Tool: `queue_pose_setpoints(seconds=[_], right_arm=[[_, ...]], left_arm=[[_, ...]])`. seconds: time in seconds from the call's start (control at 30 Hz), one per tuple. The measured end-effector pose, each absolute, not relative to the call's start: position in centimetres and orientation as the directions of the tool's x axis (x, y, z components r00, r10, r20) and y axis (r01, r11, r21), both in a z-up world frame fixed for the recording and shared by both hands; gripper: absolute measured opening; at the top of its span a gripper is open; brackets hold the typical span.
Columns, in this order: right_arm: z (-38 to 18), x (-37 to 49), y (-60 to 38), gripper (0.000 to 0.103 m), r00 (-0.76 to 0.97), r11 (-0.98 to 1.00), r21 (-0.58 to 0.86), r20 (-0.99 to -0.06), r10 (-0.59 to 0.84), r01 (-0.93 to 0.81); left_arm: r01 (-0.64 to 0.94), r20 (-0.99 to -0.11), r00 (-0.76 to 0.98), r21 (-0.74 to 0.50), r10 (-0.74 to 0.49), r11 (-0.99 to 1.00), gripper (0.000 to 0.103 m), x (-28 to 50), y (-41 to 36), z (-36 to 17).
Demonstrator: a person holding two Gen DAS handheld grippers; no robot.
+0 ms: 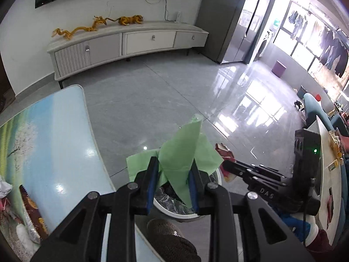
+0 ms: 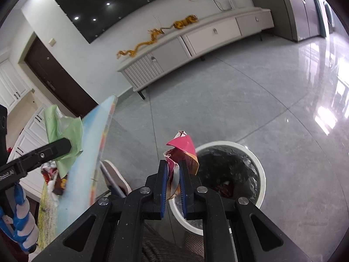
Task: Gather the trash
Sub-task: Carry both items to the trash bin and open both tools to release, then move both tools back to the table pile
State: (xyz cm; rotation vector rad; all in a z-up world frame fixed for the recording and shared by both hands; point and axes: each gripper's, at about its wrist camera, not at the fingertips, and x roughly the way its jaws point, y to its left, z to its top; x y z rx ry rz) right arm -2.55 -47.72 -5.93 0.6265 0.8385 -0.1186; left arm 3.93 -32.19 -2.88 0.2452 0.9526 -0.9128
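Note:
My left gripper [image 1: 173,166] is shut on a crumpled green paper [image 1: 183,150] and holds it over the white trash bin [image 1: 187,215], whose black liner shows below the fingers. My right gripper [image 2: 173,168] is shut on a red and orange snack wrapper [image 2: 182,150] just left of the bin's rim [image 2: 262,174]. In the left wrist view the right gripper [image 1: 226,166] holds the wrapper [image 1: 224,152] beside the green paper. In the right wrist view the left gripper [image 2: 65,147] with the green paper [image 2: 65,135] is at the far left.
A table with a blue landscape cover [image 1: 50,144] stands left of the bin and carries more wrappers [image 1: 32,214]. A slipper [image 2: 115,179] lies by the bin. A white TV cabinet [image 1: 130,41] lines the far wall. Grey tiled floor [image 2: 240,109] stretches beyond.

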Motion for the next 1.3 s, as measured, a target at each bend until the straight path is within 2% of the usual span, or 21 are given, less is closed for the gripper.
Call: queue_pose_setpoints(seconds=[0.13,0.23,0.27,0.37,0.4,0.73,1.3], right_arm=[[-9.1,-2.1,-49.1,0.014,0.623,0.804,0.464,-0.767,0.153,0.373],[-11.0,-1.7,-49.7,0.019,0.587,0.801,0.452,-0.794,0.159,0.394],[-11.5,-1.9,-50.1,0.024,0.581,0.797,0.452,-0.798,0.161,0.401],[-12.6,-2.1,-50.6,0.037,0.57,0.782,0.457,-0.806,0.162,0.424],[-12.7,-2.1,-50.7,0.038,0.567,0.778,0.457,-0.808,0.162,0.43],[-12.7,-3.5,-51.8,0.04,0.567,0.747,0.466,-0.811,0.146,0.474],[-9.4,-8.5,-53.3,0.041,0.629,0.684,0.493,-0.775,0.064,0.538]], left_arm=[[0.759,-0.811,0.213,-0.214,-0.545,0.615,0.026,4.5,-34.7,-4.9],[0.756,-0.824,0.184,-0.23,-0.536,0.613,0.028,4.9,-36.2,-6.0],[0.755,-0.826,0.179,-0.233,-0.534,0.613,0.029,4.9,-36.5,-6.2],[0.75,-0.83,0.161,-0.249,-0.534,0.613,0.041,5.2,-37.4,-6.7],[0.747,-0.831,0.159,-0.252,-0.534,0.615,0.048,5.3,-37.5,-6.8],[0.741,-0.834,0.147,-0.263,-0.532,0.617,0.05,5.2,-38.4,-7.0],[0.797,-0.791,0.221,-0.191,-0.571,0.573,0.05,0.1,-35.2,-4.6]])
